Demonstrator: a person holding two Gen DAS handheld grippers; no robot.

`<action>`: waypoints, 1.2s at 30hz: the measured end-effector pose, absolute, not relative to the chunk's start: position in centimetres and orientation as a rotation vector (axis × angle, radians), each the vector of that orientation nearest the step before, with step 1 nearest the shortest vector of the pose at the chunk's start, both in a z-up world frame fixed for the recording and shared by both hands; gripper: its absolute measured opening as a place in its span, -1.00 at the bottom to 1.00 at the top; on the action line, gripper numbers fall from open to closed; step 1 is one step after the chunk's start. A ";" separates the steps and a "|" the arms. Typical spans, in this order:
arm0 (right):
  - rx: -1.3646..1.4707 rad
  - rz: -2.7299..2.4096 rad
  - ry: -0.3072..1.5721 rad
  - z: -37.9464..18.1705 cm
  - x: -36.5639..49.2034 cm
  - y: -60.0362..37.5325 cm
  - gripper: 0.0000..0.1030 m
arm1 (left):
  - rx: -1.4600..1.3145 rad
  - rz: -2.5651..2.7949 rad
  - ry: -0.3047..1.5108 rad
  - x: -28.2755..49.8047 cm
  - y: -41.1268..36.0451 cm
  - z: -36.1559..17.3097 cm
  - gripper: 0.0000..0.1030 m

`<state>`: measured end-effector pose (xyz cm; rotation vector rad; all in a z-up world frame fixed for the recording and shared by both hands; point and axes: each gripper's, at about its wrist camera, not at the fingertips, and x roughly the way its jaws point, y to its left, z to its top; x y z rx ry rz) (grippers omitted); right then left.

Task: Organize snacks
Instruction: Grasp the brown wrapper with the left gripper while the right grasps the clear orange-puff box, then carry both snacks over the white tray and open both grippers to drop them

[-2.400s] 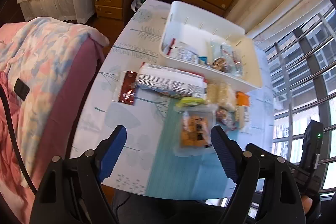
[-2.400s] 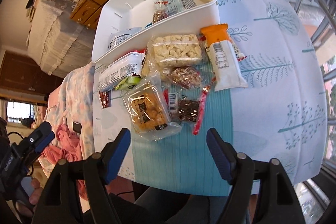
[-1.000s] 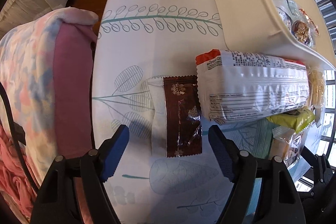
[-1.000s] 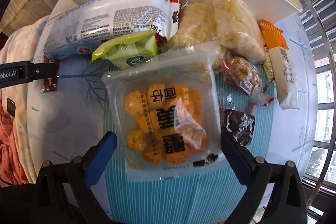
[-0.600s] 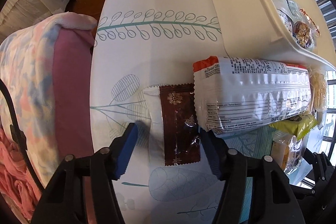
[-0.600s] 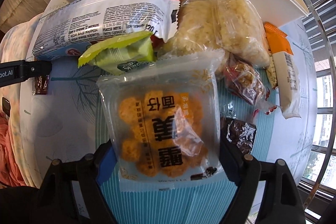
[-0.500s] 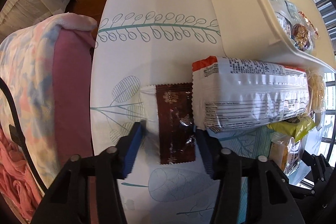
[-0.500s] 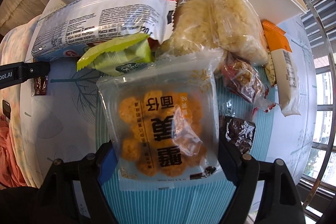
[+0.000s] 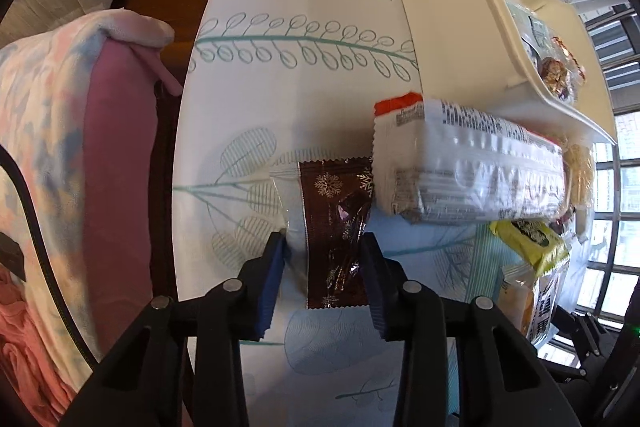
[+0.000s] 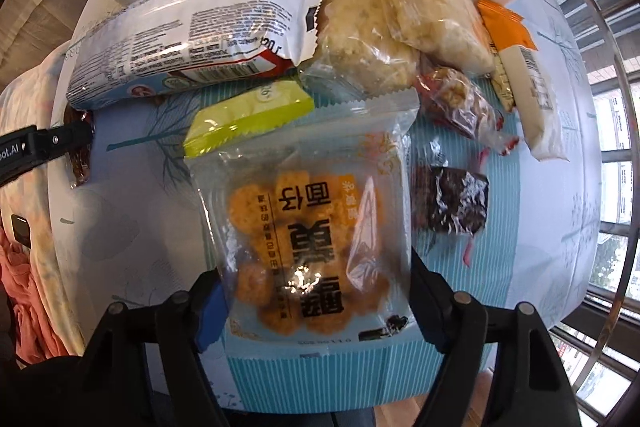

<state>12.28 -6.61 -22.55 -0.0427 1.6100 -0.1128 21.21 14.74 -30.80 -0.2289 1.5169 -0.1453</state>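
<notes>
Your left gripper (image 9: 322, 275) pointed steeply down at the counter (image 9: 288, 75), and its jaws had just been closing on the brown wrapper (image 9: 334, 227); the blue pads (image 9: 272, 279) pressed both long sides and the foil had buckled between them. That wrapper's long axis ran from 6 to 12 o'clock in the left wrist view, its far end touching the near corner of the long white packet (image 9: 468, 175). The white packet lay crosswise, from 9 to 3 o'clock, tight against the outer wall of the white bin (image 9: 448, 35) beyond it. Open cloth lay from 10 to 12 o'clock of your left gripper; the counter's edge and the pink blanket (image 9: 60, 155) sat close at 9 o'clock.

Your right gripper (image 10: 316, 299) pointed straight down, and its jaws had just been closing on the clear bag of orange snacks (image 10: 308, 227), whose sides were pinched in and pressed by both pads. The bag's long axis ran from 6 to 12 o'clock, with its print upside down to you. Its far seal overlapped the green packet (image 10: 248, 111) at 11 o'clock and the pale puffed-snack bag (image 10: 372, 47) at 12. A dark foil pack (image 10: 452, 203) lay just beside it at 2 o'clock. Bare counter opened at 9 and 3 o'clock; the near edge lay right under your gripper.
</notes>
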 end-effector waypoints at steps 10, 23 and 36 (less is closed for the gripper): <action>0.046 -0.143 1.590 -19.4 10.7 -7.7 0.49 | -0.238 -0.215 1.519 18.2 15.2 -30.3 -0.49; 0.098 -0.078 1.503 -13.3 10.0 -9.6 0.49 | -0.223 -0.252 1.439 15.1 13.6 -24.9 -0.52; 0.086 0.060 1.391 -7.3 11.4 -10.4 0.50 | -0.220 -0.220 1.253 15.4 10.5 -13.5 -0.52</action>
